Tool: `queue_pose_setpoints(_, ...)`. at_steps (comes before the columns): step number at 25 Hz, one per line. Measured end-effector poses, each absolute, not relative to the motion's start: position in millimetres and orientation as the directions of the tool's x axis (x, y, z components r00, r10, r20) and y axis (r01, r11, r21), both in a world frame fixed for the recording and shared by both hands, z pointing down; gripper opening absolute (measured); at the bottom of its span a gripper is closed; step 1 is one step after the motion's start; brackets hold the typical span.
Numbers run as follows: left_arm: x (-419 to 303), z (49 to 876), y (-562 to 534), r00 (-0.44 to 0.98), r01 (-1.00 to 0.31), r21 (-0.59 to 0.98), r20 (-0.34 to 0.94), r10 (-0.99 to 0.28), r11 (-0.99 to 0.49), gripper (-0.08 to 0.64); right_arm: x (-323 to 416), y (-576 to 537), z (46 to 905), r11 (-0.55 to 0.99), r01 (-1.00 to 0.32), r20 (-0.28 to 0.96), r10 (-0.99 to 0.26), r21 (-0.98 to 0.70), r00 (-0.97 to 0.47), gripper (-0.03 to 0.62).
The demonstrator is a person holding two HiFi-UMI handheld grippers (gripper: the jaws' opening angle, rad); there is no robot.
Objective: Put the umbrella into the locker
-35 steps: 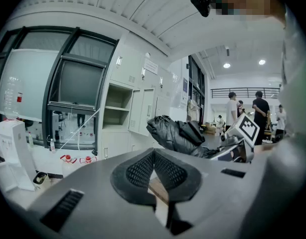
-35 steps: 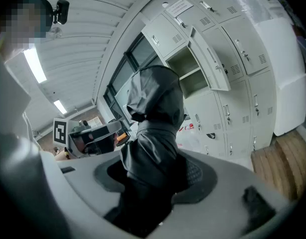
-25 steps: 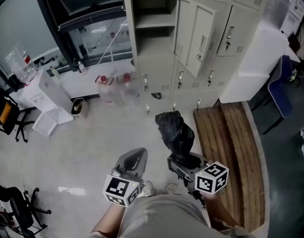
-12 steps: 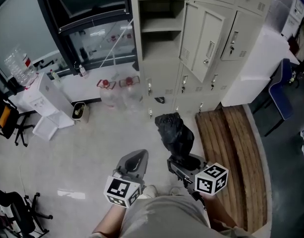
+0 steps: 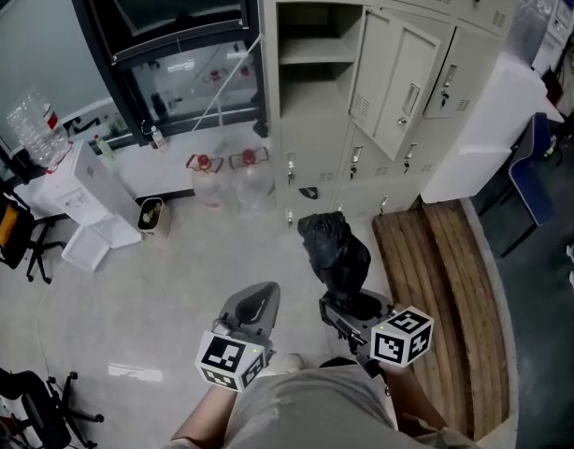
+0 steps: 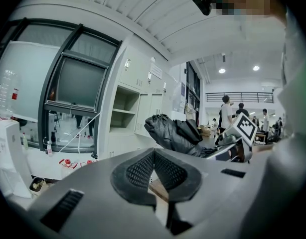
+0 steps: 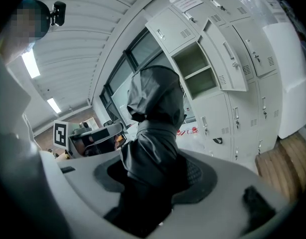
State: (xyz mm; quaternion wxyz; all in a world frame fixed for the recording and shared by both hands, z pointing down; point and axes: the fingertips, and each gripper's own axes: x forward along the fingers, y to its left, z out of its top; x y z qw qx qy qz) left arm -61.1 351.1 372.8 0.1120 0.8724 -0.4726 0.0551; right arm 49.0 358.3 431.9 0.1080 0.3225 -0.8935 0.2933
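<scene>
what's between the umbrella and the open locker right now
Nothing visible. The umbrella, clamped in the right gripper, faces the open locker across the floor. The door is swung aside to the right. The water jugs stand left of that path, the wooden bench right.

The umbrella (image 5: 336, 251) is glossy black. The left tongs (image 5: 256, 299) and right tongs (image 5: 351, 303) are grey, each with a cube of black-and-white square markers. The locker (image 5: 315, 110) is pale cream, the floor (image 5: 156, 288) off-white, the slatted boards (image 5: 437, 288) brown, and the clear jugs (image 5: 208, 171) red-capped.
</scene>
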Motion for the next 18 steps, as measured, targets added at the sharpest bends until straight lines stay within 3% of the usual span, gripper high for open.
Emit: queue_pose_setpoints(18, -82.3, 381.0, 325.9, 0.543, -0.840, 0.153, 0.211, -0.813, -0.521, 0.015, 36.9, 325.2, 436.2, 0.625, -0.632, 0.383, -0.503, -0.458, -0.775, 0.232)
